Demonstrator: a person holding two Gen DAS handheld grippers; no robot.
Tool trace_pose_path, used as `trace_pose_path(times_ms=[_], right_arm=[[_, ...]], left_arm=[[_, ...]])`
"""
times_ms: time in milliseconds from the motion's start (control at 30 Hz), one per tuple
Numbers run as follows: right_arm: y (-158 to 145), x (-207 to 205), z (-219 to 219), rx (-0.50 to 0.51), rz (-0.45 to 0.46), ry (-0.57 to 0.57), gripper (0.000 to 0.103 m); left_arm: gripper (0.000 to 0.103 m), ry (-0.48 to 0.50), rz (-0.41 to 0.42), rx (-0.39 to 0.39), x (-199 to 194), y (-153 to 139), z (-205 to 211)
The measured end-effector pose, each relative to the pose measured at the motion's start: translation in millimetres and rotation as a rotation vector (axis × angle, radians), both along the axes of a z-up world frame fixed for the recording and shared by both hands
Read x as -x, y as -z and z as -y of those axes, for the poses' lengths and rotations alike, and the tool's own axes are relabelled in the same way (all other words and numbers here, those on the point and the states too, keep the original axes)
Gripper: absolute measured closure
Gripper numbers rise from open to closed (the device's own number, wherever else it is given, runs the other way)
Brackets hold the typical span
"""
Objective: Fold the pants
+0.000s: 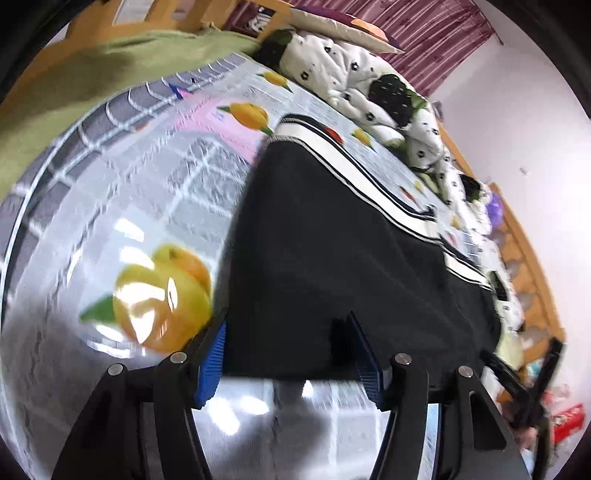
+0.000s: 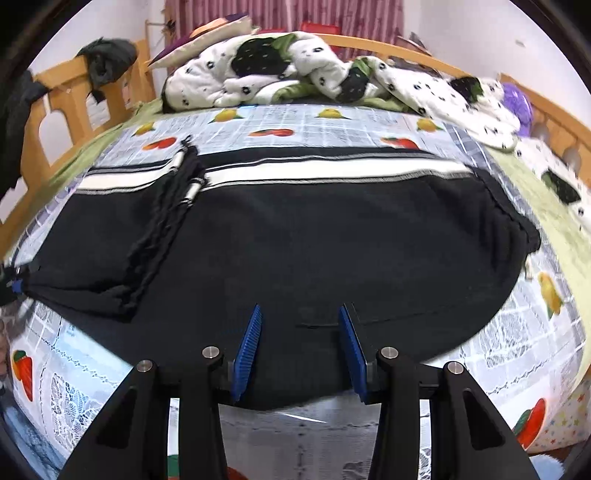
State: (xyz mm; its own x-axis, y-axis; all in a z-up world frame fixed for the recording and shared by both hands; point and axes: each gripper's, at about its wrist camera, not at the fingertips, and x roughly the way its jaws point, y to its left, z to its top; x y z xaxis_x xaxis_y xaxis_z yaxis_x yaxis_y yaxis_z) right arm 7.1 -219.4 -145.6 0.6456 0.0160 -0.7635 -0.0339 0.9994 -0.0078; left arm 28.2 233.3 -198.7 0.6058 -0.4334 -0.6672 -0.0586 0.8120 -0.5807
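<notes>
Blue ribbed pads stand apart on both tools, with black fabric between them. The left gripper is spread about halfway, its jaws straddling the near hem of the black pants; cloth lies between the pads, but they do not look pressed onto it, so I read this as an open straddle, not a pinch. The right gripper is a little narrower, also apart, poised over the near edge of the same pants; its pads do not visibly clamp the fabric, though whether the tips brush it I cannot tell.

Outward from the jaws, the pants lie across a bed covered by a fruit-print sheet. A white-and-black side stripe runs along the far edge, and a bunched drawstring with metal tips lies over the cloth on the left of the right wrist view. Beyond them a crumpled panda-print quilt and a pillow are heaped against the wooden bed frame.

As for progress, the garment seems laid leg on leg, one stripe showing, so the lengthwise fold looks done. The crosswise folds, bringing cuffs toward waistband, appear still to come.
</notes>
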Motion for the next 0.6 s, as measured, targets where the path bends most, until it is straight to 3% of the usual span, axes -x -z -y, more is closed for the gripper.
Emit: trace_pose_path(times_ms=[133, 333, 400, 433, 533, 600], right_arm=[[10, 3, 17, -0.058, -0.004, 0.018, 0.06], [6, 0, 22, -0.1, 0.012, -0.007, 0.06], [1, -1, 22, -0.101, 0.025, -0.03, 0.06], [-2, 0, 24, -0.1, 0.037, -0.036, 0.06], [-3, 3, 34, -0.113, 0.067, -0.027, 0.06], [1, 3, 44, -0.133, 0.066, -0.017, 0.06]], left_arm=[[0.044, -0.035, 0.02, 0.099, 15, 3, -9], [0.046, -0.12, -0.032, 0.104, -19, 6, -5], [0.054, -0.151, -0.038, 0.067, -16, 4, -2], [0.066, -0.177, -0.044, 0.043, -13, 5, -2], [0.076, -0.205, -0.035, 0.054, -5, 6, -3], [0.081, -0.216, -0.027, 0.019, -4, 0, 1]])
